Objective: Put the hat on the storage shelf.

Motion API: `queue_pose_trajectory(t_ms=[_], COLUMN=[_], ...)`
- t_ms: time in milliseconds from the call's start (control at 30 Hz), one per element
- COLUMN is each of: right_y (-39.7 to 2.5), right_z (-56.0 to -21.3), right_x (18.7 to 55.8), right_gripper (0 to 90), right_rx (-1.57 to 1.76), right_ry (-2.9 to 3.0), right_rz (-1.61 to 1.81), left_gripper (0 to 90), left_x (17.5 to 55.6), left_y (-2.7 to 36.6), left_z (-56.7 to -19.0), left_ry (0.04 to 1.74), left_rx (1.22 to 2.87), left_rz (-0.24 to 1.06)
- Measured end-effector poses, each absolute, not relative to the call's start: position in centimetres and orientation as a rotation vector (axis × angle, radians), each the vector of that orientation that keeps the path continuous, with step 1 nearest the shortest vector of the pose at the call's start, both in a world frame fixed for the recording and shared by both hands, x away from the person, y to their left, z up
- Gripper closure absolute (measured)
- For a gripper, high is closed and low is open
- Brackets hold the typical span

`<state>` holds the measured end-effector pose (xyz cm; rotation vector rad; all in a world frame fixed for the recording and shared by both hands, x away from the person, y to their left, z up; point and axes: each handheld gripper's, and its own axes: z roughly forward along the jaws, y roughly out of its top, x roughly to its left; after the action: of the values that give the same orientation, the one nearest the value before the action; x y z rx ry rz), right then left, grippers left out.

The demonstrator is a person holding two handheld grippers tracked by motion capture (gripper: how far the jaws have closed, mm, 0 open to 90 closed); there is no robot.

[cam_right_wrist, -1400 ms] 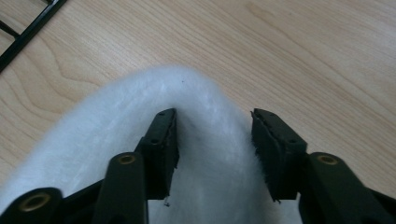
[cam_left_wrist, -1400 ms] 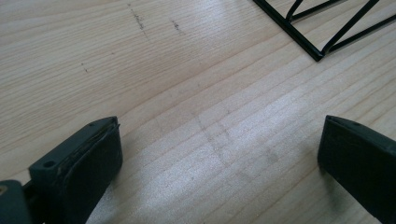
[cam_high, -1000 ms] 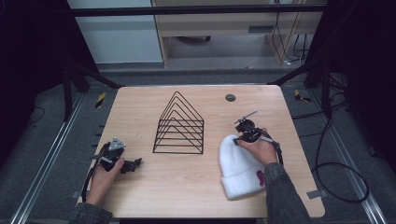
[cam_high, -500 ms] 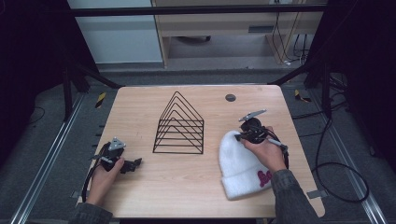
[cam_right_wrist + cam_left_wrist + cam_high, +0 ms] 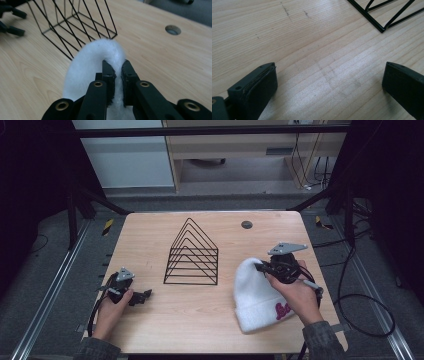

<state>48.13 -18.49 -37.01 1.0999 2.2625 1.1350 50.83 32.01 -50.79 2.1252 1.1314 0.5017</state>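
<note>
Here, right claw (image 5: 118, 68) pinches white beanie (image 5: 257, 295) crown, wire rack (image 5: 192, 255) just beyond; left claw (image 5: 329, 82) spread over bare desk (image 5: 150, 235).

My light wooden worktop (image 5: 150, 235) stands on grey floor (image 5: 55, 285) in a dim room; beyond it a wooden shelf unit (image 5: 240, 140) and a pale panel (image 5: 125, 160), black cables (image 5: 360, 300) trailing at my right

Dim surroundings; table (image 5: 150, 235) evenly lit; soft glare; slight blur.
</note>
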Motion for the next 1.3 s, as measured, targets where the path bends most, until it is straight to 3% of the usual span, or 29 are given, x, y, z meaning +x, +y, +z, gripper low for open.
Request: queue_pose_trajectory(t_ms=[367, 833, 1000, 1300], right_y=[-17.9, -16.7, -16.5, -16.2], right_z=[-32.8, -27.8, -26.2, -24.3], right_x=[45.2, 46.5, 46.7, 47.1], right_gripper=[84.7, 84.7, 84.7, 84.6], right_rx=[0.996, 0.944, 0.94, 0.935], right_ry=[2.13, 2.036, 2.052, 2.105], right_rz=[1.299, 1.346, 1.336, 1.304], left_gripper=[0.0, 0.0, 3.8, 5.1], left_x=[50.8, 50.8, 50.6, 49.7], left_y=[32.0, 32.0, 31.9, 31.9], left_z=[-50.8, -50.8, -50.5, -47.6], left_ry=[1.132, 1.129, 1.13, 1.087], left_rx=[2.126, 2.127, 2.124, 2.014], left_rz=[0.502, 0.505, 0.536, 0.595])
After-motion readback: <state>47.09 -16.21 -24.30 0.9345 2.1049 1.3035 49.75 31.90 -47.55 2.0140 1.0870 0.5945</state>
